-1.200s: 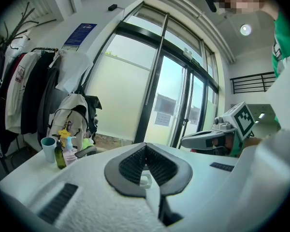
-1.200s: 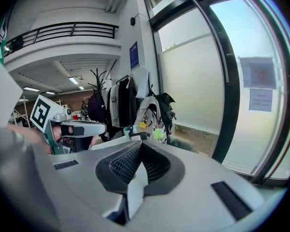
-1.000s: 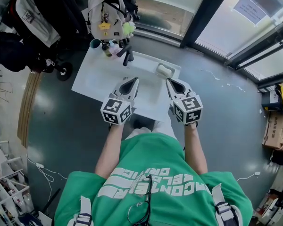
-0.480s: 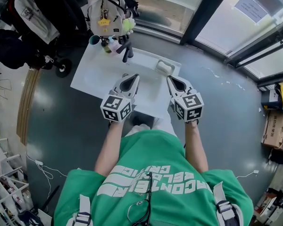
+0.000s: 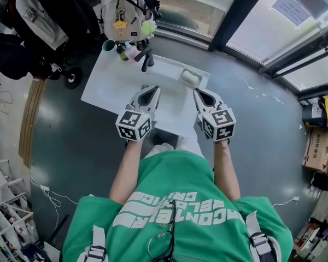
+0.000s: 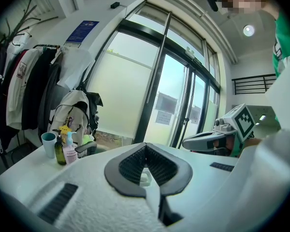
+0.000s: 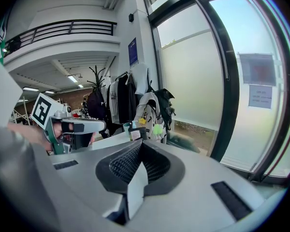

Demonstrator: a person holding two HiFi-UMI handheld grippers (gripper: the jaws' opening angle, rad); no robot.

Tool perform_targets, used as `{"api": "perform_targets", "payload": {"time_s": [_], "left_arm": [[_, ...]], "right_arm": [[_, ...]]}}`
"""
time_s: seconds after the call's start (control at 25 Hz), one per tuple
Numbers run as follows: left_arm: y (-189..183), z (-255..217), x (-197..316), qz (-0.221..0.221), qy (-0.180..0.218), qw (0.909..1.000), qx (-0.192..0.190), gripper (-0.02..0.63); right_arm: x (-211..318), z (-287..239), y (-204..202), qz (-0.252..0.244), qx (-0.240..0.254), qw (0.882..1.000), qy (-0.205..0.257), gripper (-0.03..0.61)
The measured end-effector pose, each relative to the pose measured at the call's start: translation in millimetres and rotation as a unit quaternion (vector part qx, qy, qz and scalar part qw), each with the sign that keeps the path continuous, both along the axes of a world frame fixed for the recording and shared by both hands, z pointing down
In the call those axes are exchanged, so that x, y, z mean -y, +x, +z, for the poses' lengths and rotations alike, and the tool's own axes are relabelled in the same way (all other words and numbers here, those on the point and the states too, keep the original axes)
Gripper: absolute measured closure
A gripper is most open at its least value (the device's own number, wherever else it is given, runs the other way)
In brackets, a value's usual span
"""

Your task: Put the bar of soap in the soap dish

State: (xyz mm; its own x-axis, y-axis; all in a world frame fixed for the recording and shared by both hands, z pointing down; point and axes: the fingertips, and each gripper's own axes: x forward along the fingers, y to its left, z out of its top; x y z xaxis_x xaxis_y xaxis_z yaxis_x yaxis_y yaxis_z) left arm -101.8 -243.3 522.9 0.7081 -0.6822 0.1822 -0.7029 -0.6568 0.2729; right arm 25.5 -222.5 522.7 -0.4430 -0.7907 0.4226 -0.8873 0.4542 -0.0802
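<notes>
Left gripper (image 5: pixel 145 90) and right gripper (image 5: pixel 199 93) both have jaws pressed together on nothing, side by side above the white rectangular table (image 5: pixel 112 86). Beyond the right gripper, the pale bar of soap (image 5: pixel 191 79) lies inside the white soap dish (image 5: pixel 182 75).

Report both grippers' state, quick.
Left gripper: closed, holding nothing.
Right gripper: closed, holding nothing.
</notes>
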Motion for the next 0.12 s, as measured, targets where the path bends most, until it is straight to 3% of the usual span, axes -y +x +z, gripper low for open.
{"api": "perform_targets", "payload": {"time_s": [0.12], "left_arm": [[-1.2,2.3,0.7,-0.003,-0.001,1.0000,0.000,0.606]], "right_arm": [[0.1,2.8,0.3,0.000,-0.001,1.000,-0.002,0.566]]}}
